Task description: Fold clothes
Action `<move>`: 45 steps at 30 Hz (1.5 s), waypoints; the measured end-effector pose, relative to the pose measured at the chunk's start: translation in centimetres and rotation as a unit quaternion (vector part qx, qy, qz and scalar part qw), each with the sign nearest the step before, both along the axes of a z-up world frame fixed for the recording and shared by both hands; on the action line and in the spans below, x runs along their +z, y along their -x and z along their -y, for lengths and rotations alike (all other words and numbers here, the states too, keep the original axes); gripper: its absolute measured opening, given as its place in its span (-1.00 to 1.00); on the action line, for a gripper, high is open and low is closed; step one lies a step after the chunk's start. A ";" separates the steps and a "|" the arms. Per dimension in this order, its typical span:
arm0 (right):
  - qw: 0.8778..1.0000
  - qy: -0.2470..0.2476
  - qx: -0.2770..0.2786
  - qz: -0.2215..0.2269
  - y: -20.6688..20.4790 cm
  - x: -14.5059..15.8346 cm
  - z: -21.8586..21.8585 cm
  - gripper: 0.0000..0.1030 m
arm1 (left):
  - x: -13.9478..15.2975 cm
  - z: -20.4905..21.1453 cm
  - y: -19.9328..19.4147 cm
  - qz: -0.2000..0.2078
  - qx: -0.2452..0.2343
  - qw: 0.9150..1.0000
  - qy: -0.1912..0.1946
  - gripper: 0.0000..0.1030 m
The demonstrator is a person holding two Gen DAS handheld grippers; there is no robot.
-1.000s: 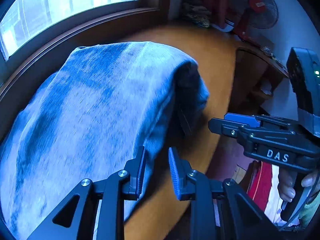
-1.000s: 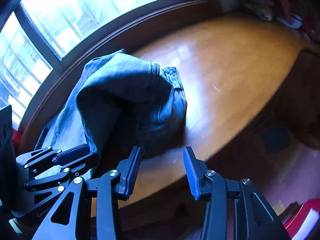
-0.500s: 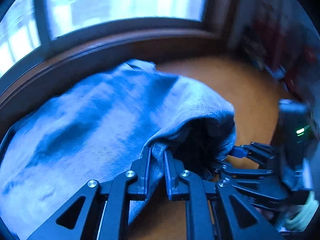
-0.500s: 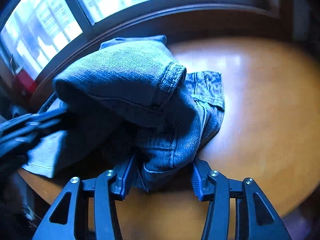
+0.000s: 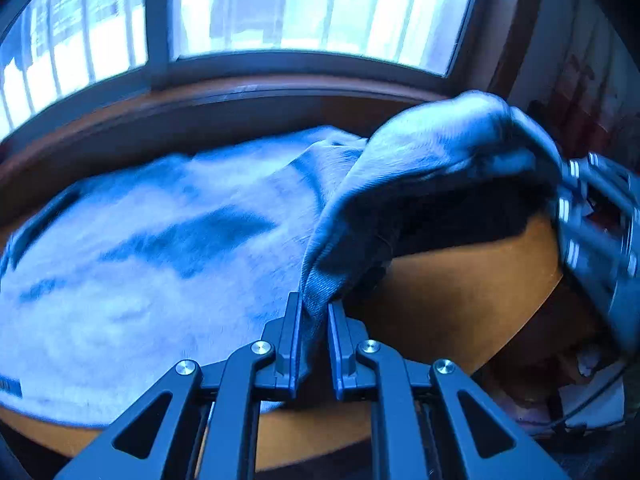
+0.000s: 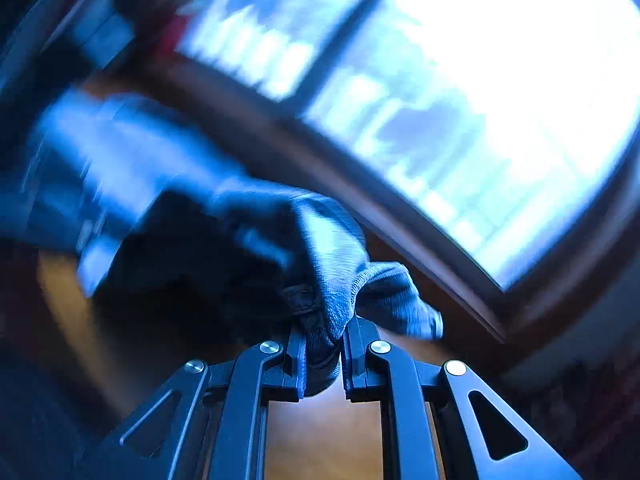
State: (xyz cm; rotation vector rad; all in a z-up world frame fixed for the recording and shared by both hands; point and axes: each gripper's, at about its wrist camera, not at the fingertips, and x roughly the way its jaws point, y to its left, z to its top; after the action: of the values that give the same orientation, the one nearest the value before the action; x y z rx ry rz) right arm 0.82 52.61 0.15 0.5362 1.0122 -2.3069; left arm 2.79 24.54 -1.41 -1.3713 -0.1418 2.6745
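Lifted since a second ago: jeans (image 5: 432, 168) edge, clamped by left hand-held gripper (image 5: 314, 334) and right hand-held gripper (image 6: 323, 350). Remainder flat on desk (image 5: 460, 292), stretching leftward, toward the left hand.

Count of items in view, by kind.

Garments: one, a pair of blue denim jeans (image 5: 168, 248), partly spread and partly lifted; the same garment appears in the right wrist view (image 6: 328, 264).

Claws: two. Left claw (image 5: 314, 320), one, with two fingers closed against a fold of the denim. Right claw (image 6: 323, 344), one, with two fingers likewise closed on bunched denim; it also shows, blurred, at the right edge of the left wrist view (image 5: 596, 236).

Counters: one, wooden, orange-brown (image 5: 460, 288).

Windows: one, with at least two panes (image 5: 304, 8). The pane count beyond that cannot be confirmed owing to blur.
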 end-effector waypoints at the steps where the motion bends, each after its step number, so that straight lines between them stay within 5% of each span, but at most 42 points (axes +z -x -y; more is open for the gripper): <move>1: 1.000 -0.021 0.016 0.014 -0.6 -1.5 0.0 -0.74 | -0.3 0.3 -0.3 0.006 0.009 1.000 -0.006 -0.80; 4: 0.993 -0.049 0.040 0.095 -1.2 -6.4 -0.3 -0.74 | -1.0 1.4 -1.5 0.025 0.036 0.999 -0.027 -0.80; 8: 0.984 -0.027 0.017 0.177 -0.5 -8.7 -1.3 -0.70 | -0.2 1.6 -1.9 0.028 0.047 0.998 -0.029 -0.79; 14: 0.943 0.105 -0.001 0.315 1.8 -3.2 -7.0 -0.31 | 0.9 1.2 0.8 0.019 0.006 1.000 -0.006 -0.70; 18: 0.907 0.232 -0.026 0.349 4.3 1.4 -9.1 0.10 | 0.1 0.9 3.4 0.035 -0.016 0.999 -0.010 -0.70; 21: 0.886 0.300 -0.067 0.347 7.8 2.7 -7.8 0.17 | -0.9 1.0 4.9 0.044 -0.037 0.998 -0.035 -0.70; 25: 0.879 0.297 -0.152 0.341 13.8 -1.2 -4.0 0.17 | -2.8 1.3 6.0 0.061 -0.045 0.997 -0.028 -0.70; 27: 0.859 0.307 -0.180 0.367 17.3 -3.6 -2.3 0.17 | -3.5 1.7 6.1 0.072 -0.040 0.996 -0.028 -0.70; 30: 0.812 0.341 -0.208 0.426 22.2 -7.1 0.3 0.17 | -4.3 2.7 6.0 0.082 -0.018 0.996 -0.026 -0.70; 35: 0.787 0.320 -0.241 0.469 26.2 -10.3 4.4 0.18 | -4.9 5.4 4.6 0.084 0.063 0.994 -0.034 -0.70; 38: 0.795 0.284 -0.242 0.478 26.5 -11.9 6.5 0.08 | -5.4 7.2 3.7 0.088 0.104 0.989 -0.049 -0.70; 39: 0.797 0.279 -0.238 0.480 26.5 -12.1 6.9 -0.29 | -5.6 7.8 3.4 0.090 0.118 0.988 -0.051 -0.70; 40: 0.800 0.274 -0.231 0.480 26.4 -12.1 7.5 -0.45 | -5.7 8.5 3.0 0.089 0.135 0.985 -0.055 -0.70; 42: 0.825 0.262 -0.222 0.449 25.8 -10.9 8.7 -0.81 | -5.8 9.5 2.3 0.086 0.152 0.982 -0.068 -0.70; 45: 0.873 0.250 -0.177 0.380 22.6 -6.7 11.3 -0.83 | -5.8 10.9 1.6 0.079 0.174 0.979 -0.071 -0.70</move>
State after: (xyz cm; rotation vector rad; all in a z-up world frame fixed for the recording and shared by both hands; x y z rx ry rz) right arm -21.80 41.32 -6.55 1.3325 -0.0740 -2.1893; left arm 1.23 13.62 -7.21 -1.6418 -0.6323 2.7480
